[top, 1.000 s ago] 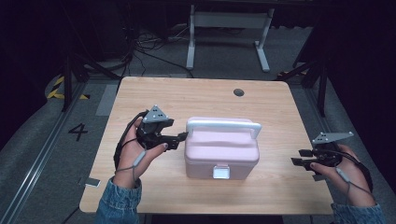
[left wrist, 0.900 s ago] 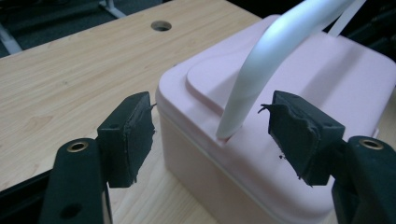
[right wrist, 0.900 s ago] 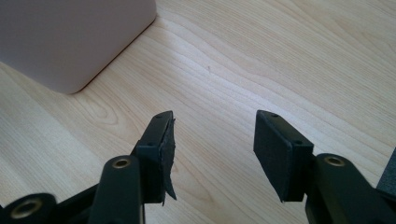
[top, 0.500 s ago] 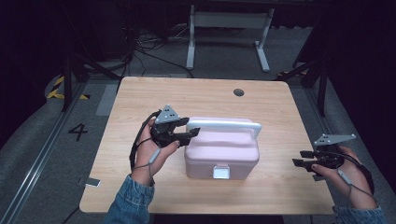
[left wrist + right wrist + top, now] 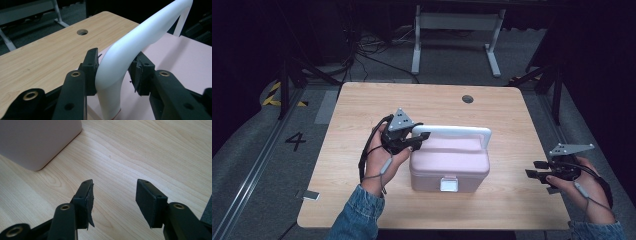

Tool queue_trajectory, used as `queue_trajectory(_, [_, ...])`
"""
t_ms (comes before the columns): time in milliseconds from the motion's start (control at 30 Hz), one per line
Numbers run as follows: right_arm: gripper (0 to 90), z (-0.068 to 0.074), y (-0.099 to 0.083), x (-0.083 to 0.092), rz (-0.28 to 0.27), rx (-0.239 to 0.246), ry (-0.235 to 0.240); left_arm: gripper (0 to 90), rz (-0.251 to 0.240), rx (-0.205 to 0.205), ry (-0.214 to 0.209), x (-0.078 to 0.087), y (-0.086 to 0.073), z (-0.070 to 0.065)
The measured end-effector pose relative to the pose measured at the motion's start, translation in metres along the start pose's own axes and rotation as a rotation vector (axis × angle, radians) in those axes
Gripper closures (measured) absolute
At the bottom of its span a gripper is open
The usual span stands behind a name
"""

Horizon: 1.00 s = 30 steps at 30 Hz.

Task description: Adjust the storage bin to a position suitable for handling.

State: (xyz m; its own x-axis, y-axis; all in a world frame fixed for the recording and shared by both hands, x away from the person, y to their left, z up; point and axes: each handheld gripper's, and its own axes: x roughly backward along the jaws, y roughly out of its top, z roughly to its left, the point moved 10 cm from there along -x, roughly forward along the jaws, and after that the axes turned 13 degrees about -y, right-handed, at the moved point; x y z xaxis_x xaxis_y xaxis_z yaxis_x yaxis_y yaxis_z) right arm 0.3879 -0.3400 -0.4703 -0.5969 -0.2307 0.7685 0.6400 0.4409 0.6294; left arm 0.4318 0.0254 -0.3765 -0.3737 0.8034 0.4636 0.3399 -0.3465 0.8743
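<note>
A pink box (image 5: 449,162) with a white carry handle (image 5: 452,131) and a white front latch (image 5: 449,184) stands mid-table. My left gripper (image 5: 419,140) is at the handle's left corner. In the left gripper view its jaws have just been closing, and both pads press on the handle's bend (image 5: 135,42) above the pink lid (image 5: 180,55). My right gripper (image 5: 537,170) hovers open at the table's right edge, apart from the box. In the right gripper view nothing lies between the right gripper (image 5: 113,197) jaws, and the box corner (image 5: 37,140) sits at the upper left.
The wooden table (image 5: 362,100) has a round cable hole (image 5: 467,99) near its far edge. A white metal frame (image 5: 457,25) stands on the floor behind it. A small white tag (image 5: 310,195) hangs at the table's near left edge.
My left gripper moved right to the handle's left end and its jaws closed onto it. The right gripper and the box stayed where they were.
</note>
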Motion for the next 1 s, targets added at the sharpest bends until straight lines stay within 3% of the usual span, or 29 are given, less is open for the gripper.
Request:
queue_trajectory(200, [49.0,-0.001,0.0,0.001,0.0,-0.014,0.0,63.5,0.008,0.001,-0.037,0.005,0.009,0.0])
queue_trajectory(533, [49.8,-0.001,0.004,0.004,-0.029,-0.019,0.006,63.5,0.03,0.01,-0.039,0.009,0.025,0.008])
queue_trajectory(800, [50.7,0.0,0.004,0.006,-0.025,-0.018,0.017,63.6,0.03,0.053,-0.067,0.007,0.035,0.018])
queue_trajectory(1000, [50.8,0.003,0.005,0.005,-0.026,0.0,0.026,63.6,0.026,0.069,-0.059,0.004,0.043,0.027])
